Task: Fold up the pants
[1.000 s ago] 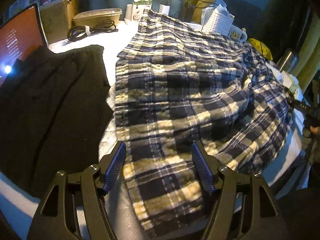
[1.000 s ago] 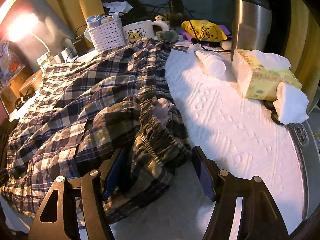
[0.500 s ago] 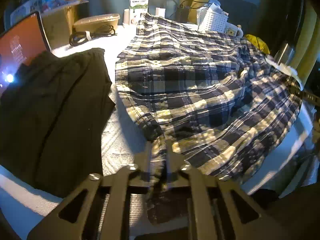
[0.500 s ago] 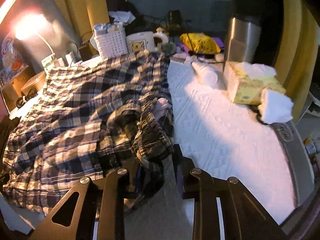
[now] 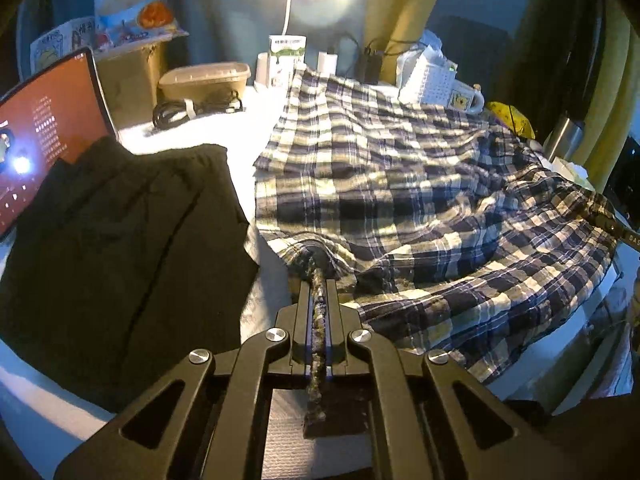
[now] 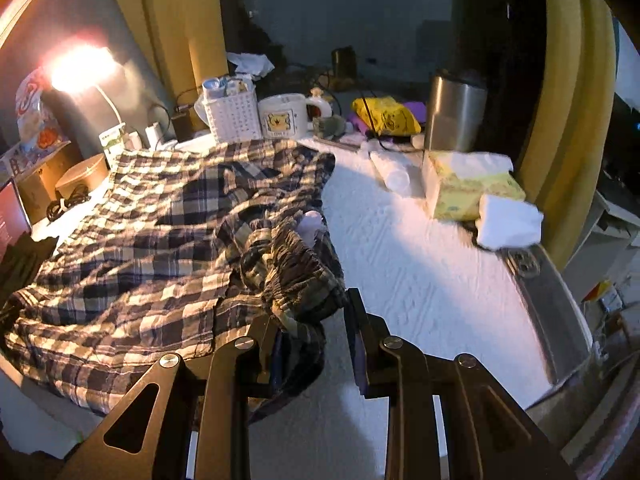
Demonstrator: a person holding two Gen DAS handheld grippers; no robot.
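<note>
black garment [image 5: 120, 240] lying left of claw | tablet screen [image 5: 44, 128] glowing far left | tissue box [image 6: 468, 190] sitting ahead-right of claw | steel tumbler [image 6: 456, 114] standing beyond it | lamp [image 6: 80, 66] shining far left

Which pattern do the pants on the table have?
Plaid pants, dark blue with cream and yellowish checks; clearest in the left wrist view.

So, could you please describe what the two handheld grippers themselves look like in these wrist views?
Both look alike. The left gripper and right gripper have matte black angular frames with triangular cut-outs in the side arms and round silver screw heads at the pivots. The narrow fingers carry dark blue pads on their inner faces. No cables, sleeves or printed markings show on either one.
</note>
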